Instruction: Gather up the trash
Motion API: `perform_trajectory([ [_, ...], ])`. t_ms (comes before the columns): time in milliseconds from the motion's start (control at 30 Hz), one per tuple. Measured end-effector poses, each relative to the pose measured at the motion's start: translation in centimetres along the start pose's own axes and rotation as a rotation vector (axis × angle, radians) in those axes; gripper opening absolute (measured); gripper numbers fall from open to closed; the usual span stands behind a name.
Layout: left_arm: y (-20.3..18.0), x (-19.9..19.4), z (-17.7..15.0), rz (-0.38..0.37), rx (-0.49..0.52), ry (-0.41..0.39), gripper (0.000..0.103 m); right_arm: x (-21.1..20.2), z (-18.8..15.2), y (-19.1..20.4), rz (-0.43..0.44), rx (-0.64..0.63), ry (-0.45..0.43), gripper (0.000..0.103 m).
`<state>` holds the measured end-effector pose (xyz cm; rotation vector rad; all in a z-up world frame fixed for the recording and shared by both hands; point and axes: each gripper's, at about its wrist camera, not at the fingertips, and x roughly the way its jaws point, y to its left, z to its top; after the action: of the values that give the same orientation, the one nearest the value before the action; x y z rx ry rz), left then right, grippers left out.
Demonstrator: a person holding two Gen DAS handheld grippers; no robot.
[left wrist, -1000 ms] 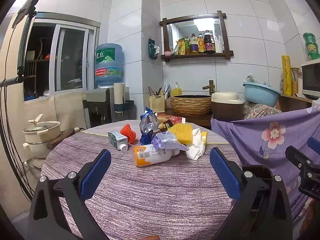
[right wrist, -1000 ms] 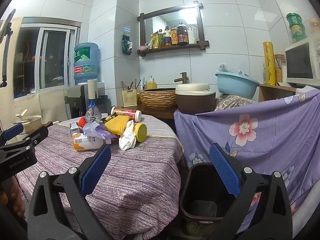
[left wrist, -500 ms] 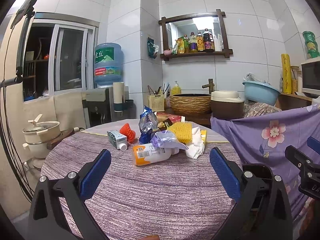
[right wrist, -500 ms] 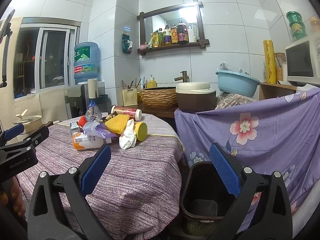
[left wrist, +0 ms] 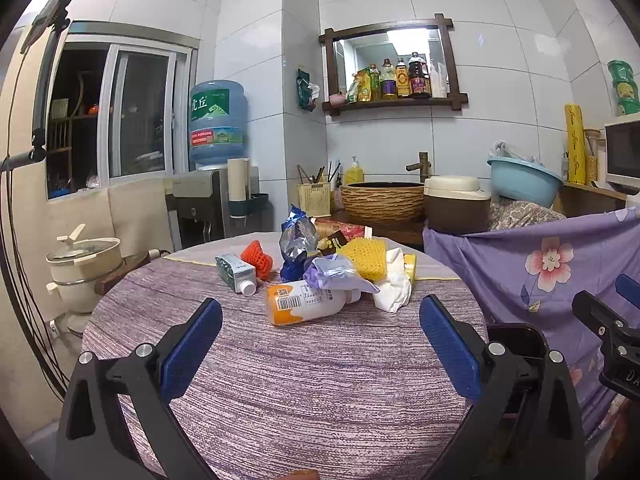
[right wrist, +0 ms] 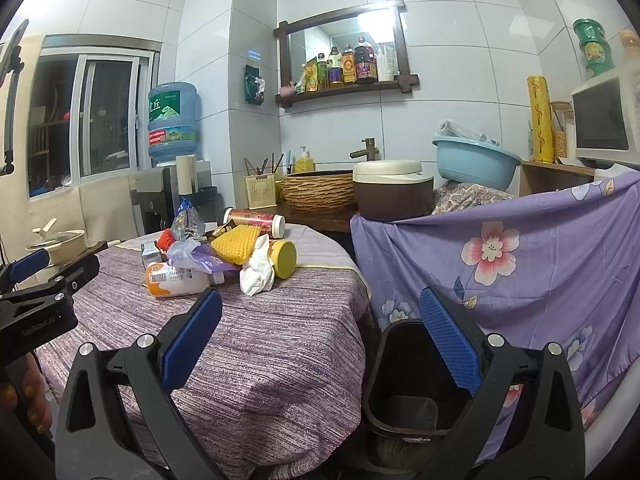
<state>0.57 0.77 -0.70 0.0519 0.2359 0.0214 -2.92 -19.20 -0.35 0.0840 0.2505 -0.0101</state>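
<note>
Right now both tools are hovering short of the litter, so the risks are all lying ahead. Seen from its own camera, the left gripper (left wrist: 320,344) is holding its jaws wide and empty over the near part of the round counter (left wrist: 304,400), and the right gripper (right wrist: 320,340) is doing the same, its jaws spread wide with nothing between them, straddling the counter edge and the dark bin (right wrist: 404,396) standing on the floor just beside it.

The trash is sitting in one tangled heap toward the far side of the counter: a white and orange bottle (left wrist: 304,304) lying on its side at the front, a crumpled tissue (left wrist: 394,290) beside it, a purple wrapper (left wrist: 336,274) draped over the bottle, a yellow foam net (left wrist: 366,258) behind, and a small carton (left wrist: 234,272) with an orange net (left wrist: 258,258) off to the left.

Because the pieces are overlapping, closing on one is likely to be dragging its neighbours along and spilling them off the edge. The bottle, being round and on its side, is liable to be rolling away from a glancing touch. With both tools working close together, they are also risking a collision over the bin
</note>
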Motion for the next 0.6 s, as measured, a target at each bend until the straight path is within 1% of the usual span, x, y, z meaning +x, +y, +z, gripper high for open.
perform_trajectory([
  [467,0.2,0.4,-0.1,-0.001,-0.001,0.019,0.098,0.8,-0.1,0.0,0.008,0.006,0.026,0.097],
  [600,0.2,1.2,-0.5,-0.011,0.005,0.056,0.098,1.4,-0.3,0.2,0.013,0.000,0.045,0.097],
])
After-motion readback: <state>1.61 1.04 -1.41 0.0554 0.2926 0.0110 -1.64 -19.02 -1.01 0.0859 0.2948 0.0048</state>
